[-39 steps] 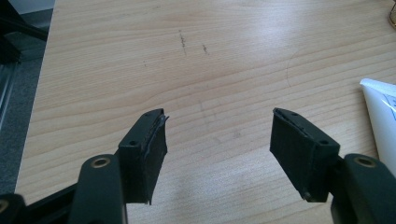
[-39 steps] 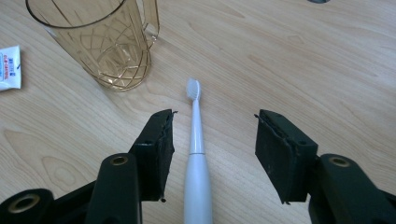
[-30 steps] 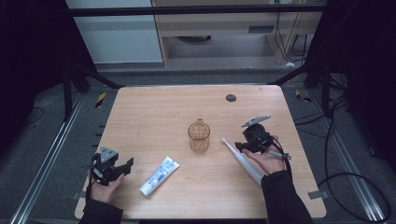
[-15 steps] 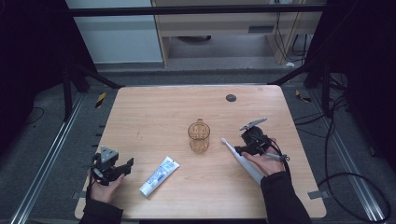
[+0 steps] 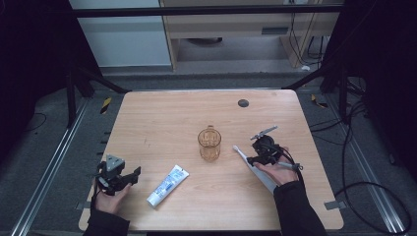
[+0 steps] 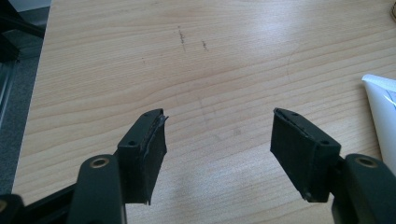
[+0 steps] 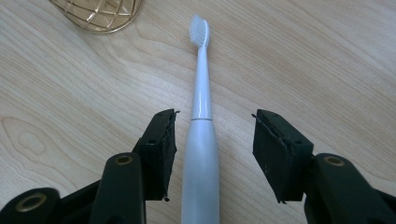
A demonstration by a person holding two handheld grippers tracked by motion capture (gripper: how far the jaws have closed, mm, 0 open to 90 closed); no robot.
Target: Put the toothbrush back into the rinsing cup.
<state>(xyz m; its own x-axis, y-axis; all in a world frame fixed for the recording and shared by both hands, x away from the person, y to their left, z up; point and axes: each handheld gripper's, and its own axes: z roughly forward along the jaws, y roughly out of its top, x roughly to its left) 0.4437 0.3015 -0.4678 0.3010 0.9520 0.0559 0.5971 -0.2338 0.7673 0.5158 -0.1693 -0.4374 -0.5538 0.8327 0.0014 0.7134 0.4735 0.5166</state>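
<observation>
A white electric toothbrush [image 7: 200, 140] lies flat on the wooden table, brush head pointing away towards the amber glass cup [image 5: 209, 143]. My right gripper [image 7: 212, 154] hovers over its handle, one jaw on each side, pads clear of it, so it is open. In the high view the toothbrush [image 5: 253, 167] lies right of the cup under my right gripper [image 5: 255, 157]. My left gripper [image 6: 217, 154] rests open over bare wood at the table's front left [image 5: 132, 174], nothing between its jaws. A white and blue toothpaste tube [image 5: 167, 185] lies just right of it.
The tube's white edge [image 6: 383, 116] shows at the right of the left gripper view. The cup's base [image 7: 95, 14] sits at the top left of the right gripper view. A dark round grommet [image 5: 243, 103] lies near the table's far edge.
My right gripper has shifted slightly over the toothbrush handle. The left hand, tube and cup have stayed where they were.
</observation>
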